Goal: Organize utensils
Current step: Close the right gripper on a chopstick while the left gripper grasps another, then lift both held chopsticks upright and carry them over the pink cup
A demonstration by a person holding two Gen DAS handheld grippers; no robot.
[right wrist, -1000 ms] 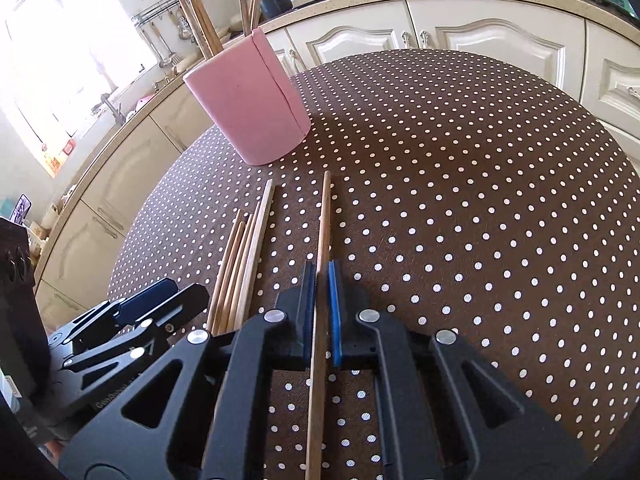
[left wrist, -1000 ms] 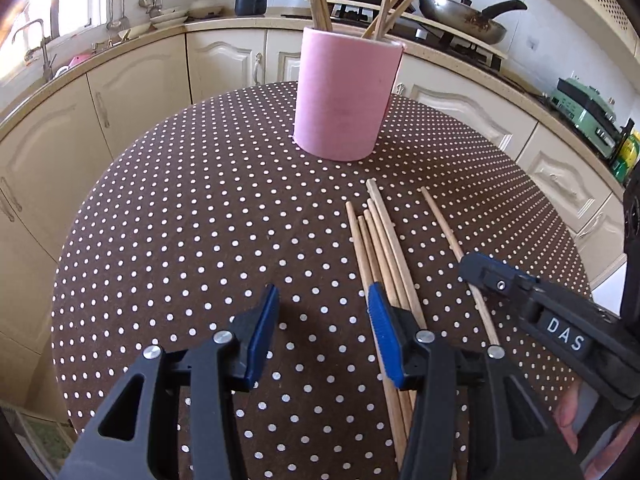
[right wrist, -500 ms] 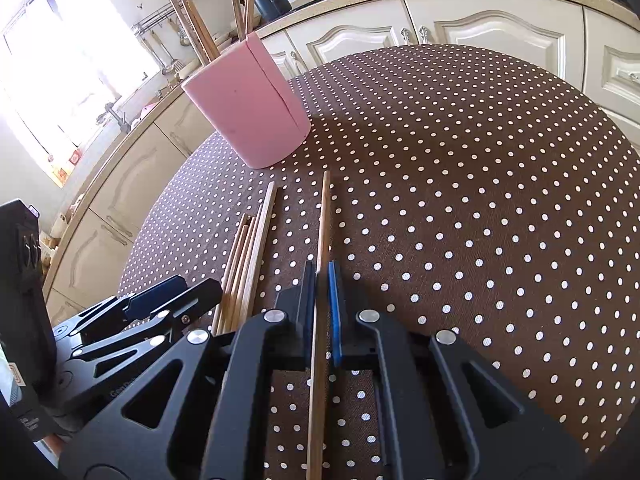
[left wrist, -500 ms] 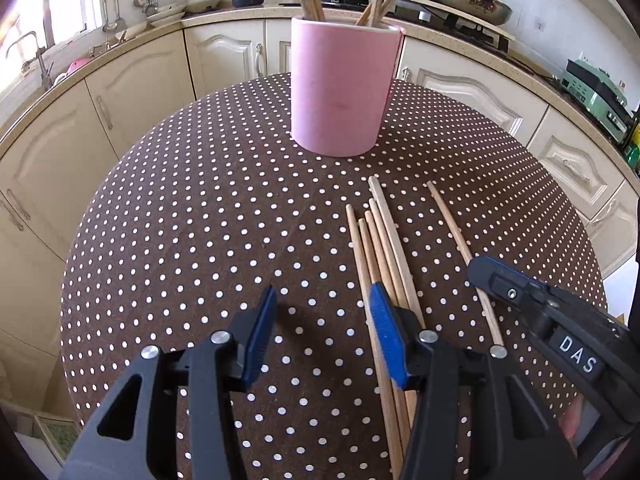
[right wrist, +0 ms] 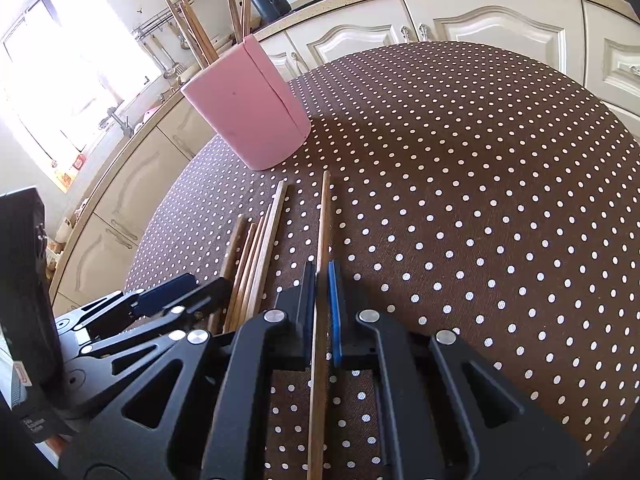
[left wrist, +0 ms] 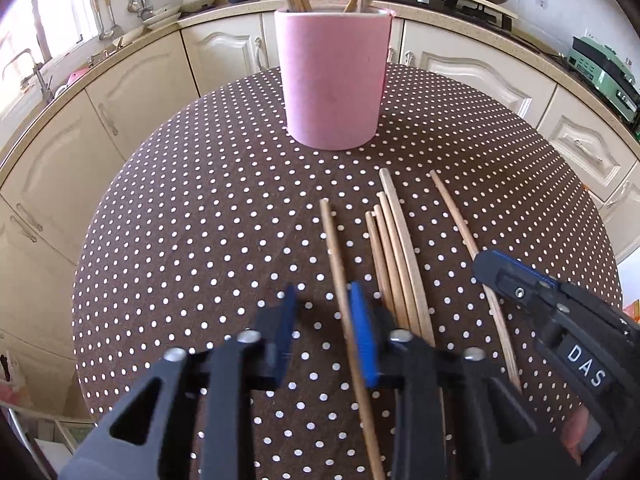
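**Change of state.** The left hand-held gripper (left wrist: 322,320) has shifted toward 3 o'clock and narrowed its opening. One chopstick (left wrist: 338,264), which lay a second ago at the edge of the bundle (left wrist: 394,256), now stands apart from it and runs between the two fingers. It lies against the blue pad on the 3 o'clock side. The pad on the 9 o'clock side is clear of it, so the jaws are narrow but not closed.

The right hand-held gripper (right wrist: 322,300) is unchanged. It remains clamped on a second chopstick (right wrist: 324,220), which lies along the desk (left wrist: 180,240).

**Meaning for the task.** One chopstick has been singled out for the left side. Judged from this, the left grasp is about to complete, and both chopsticks can then go to the pink holder (left wrist: 334,76).

**Positions.**
- Left view: the holder stands upright at 12 o'clock, well apart, with several chopsticks already in it.
- The bundle lies just beside the gripper, at 1 o'clock.
- Right view: the holder stands at 11 o'clock, and the held chopstick points to 12 o'clock, passing to its right.
- The bundle lies at 10 o'clock.
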